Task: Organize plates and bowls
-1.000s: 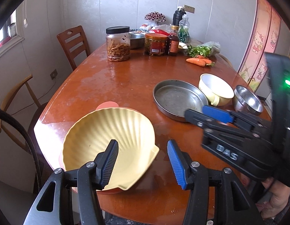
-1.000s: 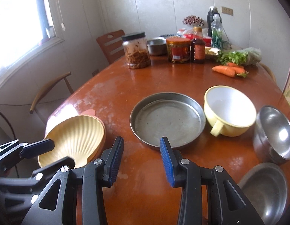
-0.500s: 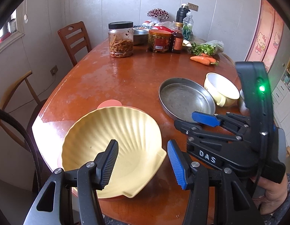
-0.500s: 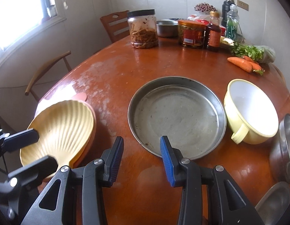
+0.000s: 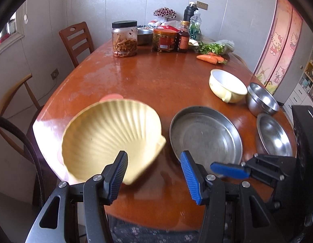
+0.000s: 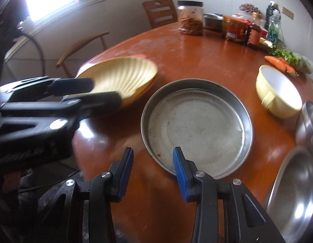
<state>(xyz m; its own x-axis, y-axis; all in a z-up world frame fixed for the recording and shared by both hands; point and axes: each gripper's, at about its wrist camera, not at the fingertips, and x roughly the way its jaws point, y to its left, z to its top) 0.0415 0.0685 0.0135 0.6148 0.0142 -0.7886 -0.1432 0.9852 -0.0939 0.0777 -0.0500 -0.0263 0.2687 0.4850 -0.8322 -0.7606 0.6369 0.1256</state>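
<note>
Hovering over the near edge of the brown surface point(image 5: 156, 77), our left gripper point(image 5: 154, 174) has its fingers partly open around the rim of the yellow shell-shaped plate point(image 5: 112, 133), at 10 o'clock from the steel pan point(image 6: 197, 125). Our right gripper point(image 6: 153, 171) fingers, partly open, straddle the pan's near rim, gripping nothing.

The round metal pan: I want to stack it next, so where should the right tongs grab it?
Grip the round metal pan by its near rim, coming from the table's front edge. Its upright wall is thin enough to fit between the right tongs, which already straddle it there.
</note>
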